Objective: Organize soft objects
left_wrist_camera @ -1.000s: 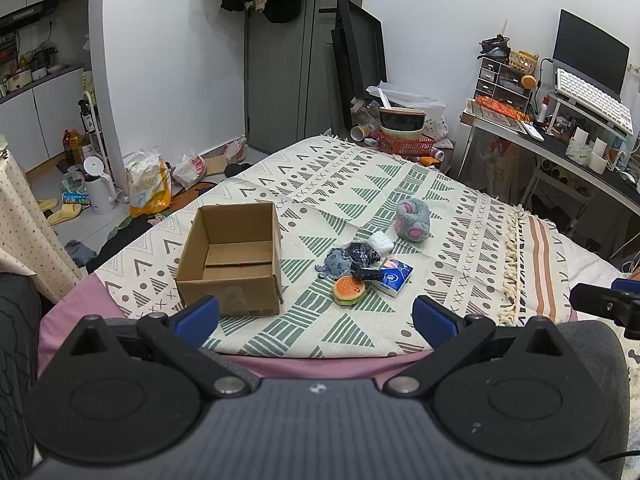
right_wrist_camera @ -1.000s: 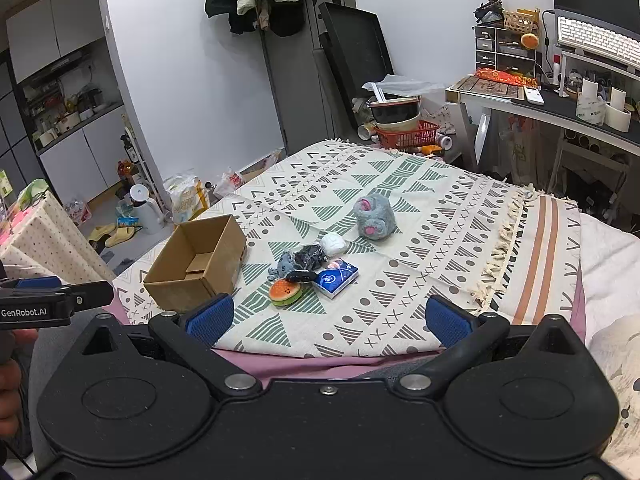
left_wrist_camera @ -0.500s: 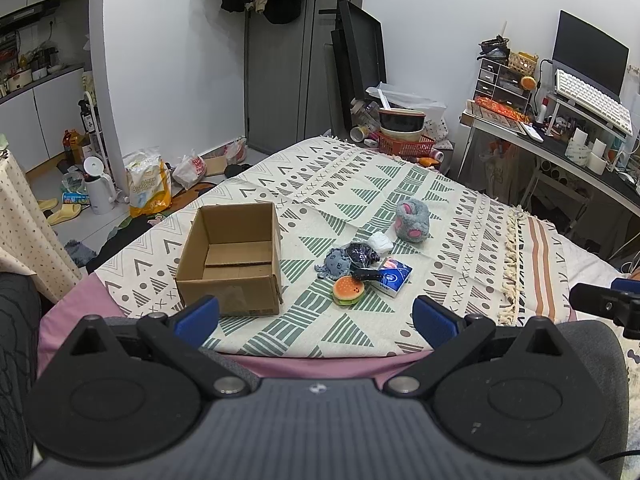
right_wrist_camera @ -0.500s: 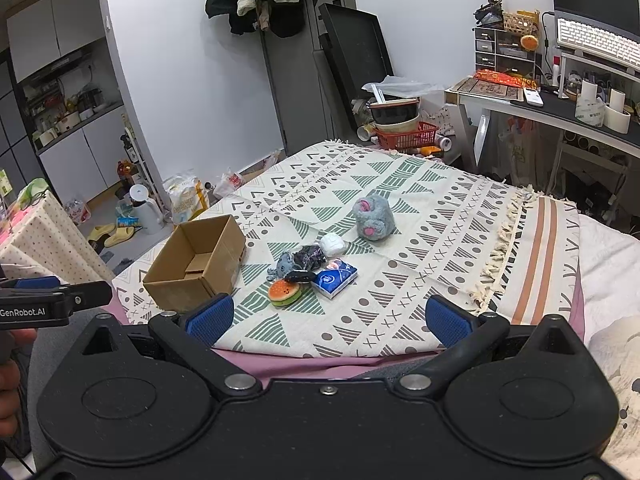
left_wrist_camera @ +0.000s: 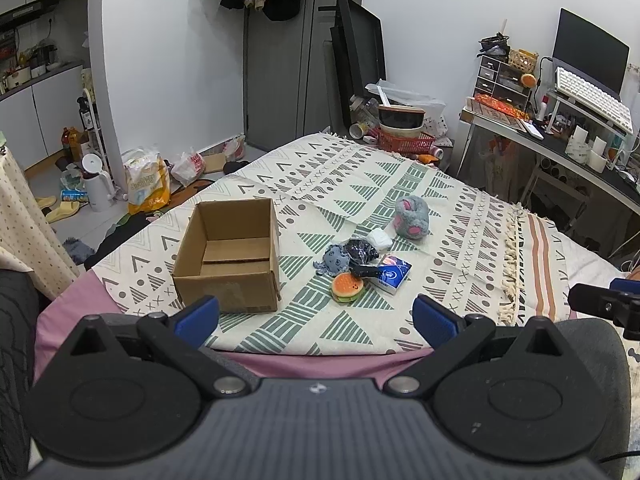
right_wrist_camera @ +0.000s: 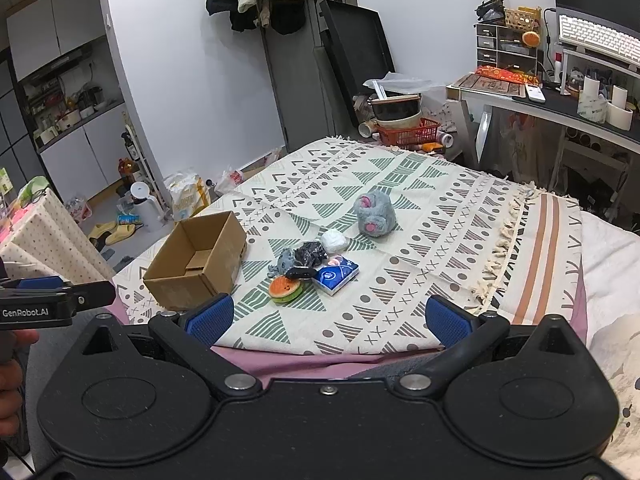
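An open, empty cardboard box [left_wrist_camera: 228, 254] [right_wrist_camera: 196, 258] sits on the patterned blanket [left_wrist_camera: 360, 192] at the left. To its right lies a cluster: a burger-shaped toy [left_wrist_camera: 347, 287] [right_wrist_camera: 285, 289], a blue-grey octopus plush [left_wrist_camera: 335, 259] [right_wrist_camera: 285, 260], a black crinkled bag [left_wrist_camera: 362, 249] [right_wrist_camera: 311, 252], a small black object [left_wrist_camera: 365, 270], a blue tissue pack [left_wrist_camera: 392, 274] [right_wrist_camera: 335, 275], a white soft ball [left_wrist_camera: 380, 238] [right_wrist_camera: 333, 240] and a grey plush with pink paws [left_wrist_camera: 412, 219] [right_wrist_camera: 374, 214]. My left gripper [left_wrist_camera: 316, 315] and right gripper [right_wrist_camera: 327, 319] hang open at the bed's near edge, both holding nothing.
The bed's purple sheet [left_wrist_camera: 320, 360] shows at the near edge. A desk [left_wrist_camera: 560, 148] with keyboard and monitor stands to the right. A red basket [left_wrist_camera: 404, 142] with bowls sits beyond the bed. Bags, a kettle and slippers litter the floor [left_wrist_camera: 120, 200] at left.
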Action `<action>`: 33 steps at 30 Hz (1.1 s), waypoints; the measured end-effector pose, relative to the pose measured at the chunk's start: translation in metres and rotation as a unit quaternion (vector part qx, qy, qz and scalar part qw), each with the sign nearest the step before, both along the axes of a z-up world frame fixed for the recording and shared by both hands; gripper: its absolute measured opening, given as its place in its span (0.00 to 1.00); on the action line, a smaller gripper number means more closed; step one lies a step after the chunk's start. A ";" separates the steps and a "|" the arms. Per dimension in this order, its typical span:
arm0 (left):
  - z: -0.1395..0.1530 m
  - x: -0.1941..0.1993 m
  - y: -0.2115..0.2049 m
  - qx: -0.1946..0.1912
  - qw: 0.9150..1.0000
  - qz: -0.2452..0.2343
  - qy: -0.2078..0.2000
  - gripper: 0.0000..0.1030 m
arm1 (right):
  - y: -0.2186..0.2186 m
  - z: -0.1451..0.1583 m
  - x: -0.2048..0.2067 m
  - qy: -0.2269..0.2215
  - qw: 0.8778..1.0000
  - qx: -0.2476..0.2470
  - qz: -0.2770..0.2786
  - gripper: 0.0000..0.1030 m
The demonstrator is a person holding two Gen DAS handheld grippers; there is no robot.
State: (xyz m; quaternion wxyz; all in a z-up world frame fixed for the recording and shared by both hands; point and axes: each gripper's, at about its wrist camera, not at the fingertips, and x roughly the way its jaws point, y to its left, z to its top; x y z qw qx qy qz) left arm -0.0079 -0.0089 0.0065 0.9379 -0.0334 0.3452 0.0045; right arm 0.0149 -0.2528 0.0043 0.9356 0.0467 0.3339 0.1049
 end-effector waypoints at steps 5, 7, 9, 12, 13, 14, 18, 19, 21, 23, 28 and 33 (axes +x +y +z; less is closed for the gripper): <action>-0.003 0.002 -0.002 -0.001 1.000 -0.003 -0.001 0.99 | 0.001 -0.003 0.005 0.004 1.000 0.006 0.003 1.00; -0.006 0.007 -0.003 -0.001 1.000 -0.002 0.001 0.99 | 0.002 -0.006 0.008 0.008 1.000 0.009 0.004 1.00; -0.010 0.014 -0.003 -0.003 1.000 -0.003 0.005 0.99 | 0.002 -0.010 0.013 0.013 1.000 0.010 0.005 1.00; -0.017 0.024 -0.004 -0.005 1.000 -0.002 0.005 0.99 | 0.001 -0.016 0.022 0.022 1.000 0.018 0.005 1.00; -0.020 0.028 -0.005 -0.006 1.000 -0.002 0.006 0.99 | 0.001 -0.018 0.026 0.026 0.999 0.020 0.005 1.00; -0.022 0.033 -0.005 -0.007 1.000 -0.002 0.008 0.99 | 0.000 -0.020 0.030 0.028 0.999 0.022 0.005 1.00; -0.031 0.050 -0.004 -0.015 1.000 -0.001 0.013 0.99 | 0.000 -0.030 0.046 0.039 0.999 0.023 0.005 1.00; -0.033 0.054 -0.004 -0.017 1.000 -0.001 0.014 0.99 | 0.000 -0.033 0.051 0.042 0.999 0.026 0.006 1.00; -0.038 0.063 -0.004 -0.021 1.000 -0.002 0.015 0.99 | -0.002 -0.038 0.060 0.048 0.998 0.035 0.007 1.00; -0.043 0.073 -0.005 -0.023 1.000 -0.003 0.018 0.99 | -0.003 -0.042 0.070 0.055 0.998 0.042 0.005 1.00; -0.055 0.095 -0.004 -0.039 0.999 0.002 0.027 0.97 | -0.005 -0.054 0.092 0.068 0.996 0.056 0.001 1.00; -0.065 0.117 -0.004 -0.048 0.998 0.001 0.034 0.97 | -0.009 -0.063 0.116 0.079 0.995 0.067 -0.005 1.00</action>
